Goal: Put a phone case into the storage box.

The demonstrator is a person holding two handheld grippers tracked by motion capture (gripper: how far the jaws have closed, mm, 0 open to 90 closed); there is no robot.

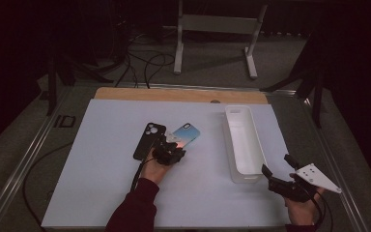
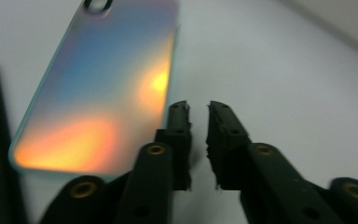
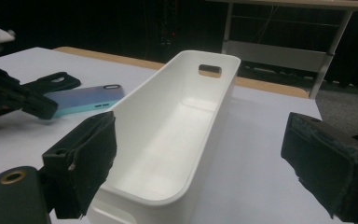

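Your left gripper (image 2: 198, 109) sits just beside the iridescent phone case (image 2: 98, 88), fingers nearly closed on nothing. The case lies off their left tip, flat on the desk (image 1: 101, 193), long axis running away up-left. Your right gripper (image 1: 275, 169), fingers wide and empty, waits by the white bin (image 3: 168, 135).

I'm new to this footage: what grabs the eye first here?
The iridescent phone case, glowing orange and blue, lies mid-table beside a black phone case, with the left gripper right at its edge, jaws nearly closed. To the right stands a long empty white bin, with the right gripper open near its end.
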